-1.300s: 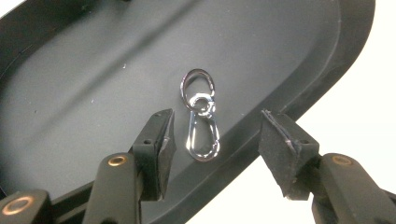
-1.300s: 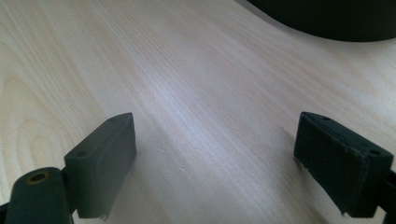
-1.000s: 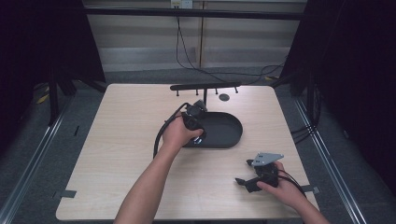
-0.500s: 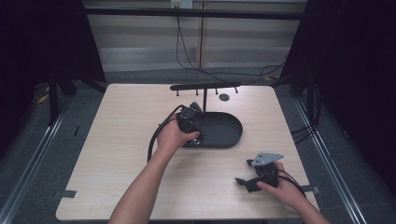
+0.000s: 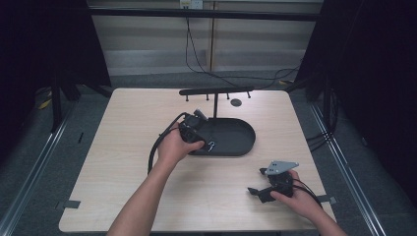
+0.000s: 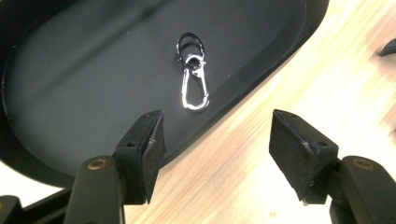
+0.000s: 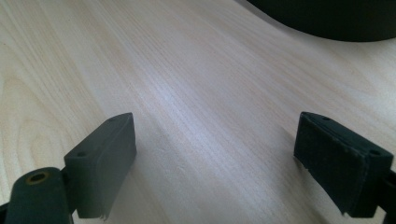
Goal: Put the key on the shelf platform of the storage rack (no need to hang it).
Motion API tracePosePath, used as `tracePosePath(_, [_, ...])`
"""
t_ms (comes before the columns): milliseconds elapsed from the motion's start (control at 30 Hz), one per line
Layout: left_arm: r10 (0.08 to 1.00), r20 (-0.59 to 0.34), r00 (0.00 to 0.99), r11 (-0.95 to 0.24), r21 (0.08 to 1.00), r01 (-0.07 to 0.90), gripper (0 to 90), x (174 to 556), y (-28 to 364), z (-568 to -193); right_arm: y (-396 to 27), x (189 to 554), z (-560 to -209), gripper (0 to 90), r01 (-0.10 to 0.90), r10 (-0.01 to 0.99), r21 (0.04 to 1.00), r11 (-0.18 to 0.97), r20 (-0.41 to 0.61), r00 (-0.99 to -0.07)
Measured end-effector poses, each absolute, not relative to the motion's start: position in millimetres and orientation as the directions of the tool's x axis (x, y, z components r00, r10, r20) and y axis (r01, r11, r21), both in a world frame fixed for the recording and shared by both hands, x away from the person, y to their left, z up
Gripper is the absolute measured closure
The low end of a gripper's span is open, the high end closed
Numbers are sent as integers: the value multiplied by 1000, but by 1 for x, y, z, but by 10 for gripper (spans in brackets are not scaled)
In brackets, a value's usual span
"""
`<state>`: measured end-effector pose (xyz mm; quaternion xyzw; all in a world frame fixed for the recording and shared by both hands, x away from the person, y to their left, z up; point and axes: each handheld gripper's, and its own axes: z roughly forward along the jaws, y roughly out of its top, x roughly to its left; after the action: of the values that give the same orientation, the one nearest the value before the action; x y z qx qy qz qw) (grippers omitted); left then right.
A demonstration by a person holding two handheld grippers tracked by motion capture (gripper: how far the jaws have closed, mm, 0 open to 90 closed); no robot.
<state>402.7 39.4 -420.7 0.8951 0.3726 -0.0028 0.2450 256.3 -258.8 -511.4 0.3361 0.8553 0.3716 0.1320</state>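
A silver carabiner [image 6: 194,87] clipped to a dark key ring lies flat in a black oval tray [image 6: 79,79]. In the high view the carabiner [image 5: 211,145] rests near the tray's [image 5: 243,140] front left rim. My left gripper [image 5: 200,141] hovers over that rim, and in its own view the left gripper [image 6: 218,151] is open and empty, with the carabiner a short way ahead of the jaws. My right gripper [image 5: 256,191] sits low over bare wood near the table's front right. It [image 7: 215,163] is open with nothing between the jaws.
A black T-shaped rack [image 5: 216,91] with small pegs stands just behind the tray. A small dark disc [image 5: 236,102] lies beside it. The tray's rim [image 7: 327,21] shows far ahead of the right gripper. A cable loops left of the left hand.
My left hand and gripper have drawn back a little to the left, away from the tray's middle. The right gripper has not moved.
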Motion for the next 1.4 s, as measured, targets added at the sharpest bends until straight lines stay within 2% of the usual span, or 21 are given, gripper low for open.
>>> tracePosePath(833, [678,-201,707,-546,506,668,323,387,100,-422,-259,256,-511,124,477,673,724,498,25,-739])
tracePosePath(1400, [694,-186,695,-536,511,672,317,378,130,-431,-259,256,-511,124,477,673,724,498,24,-739])
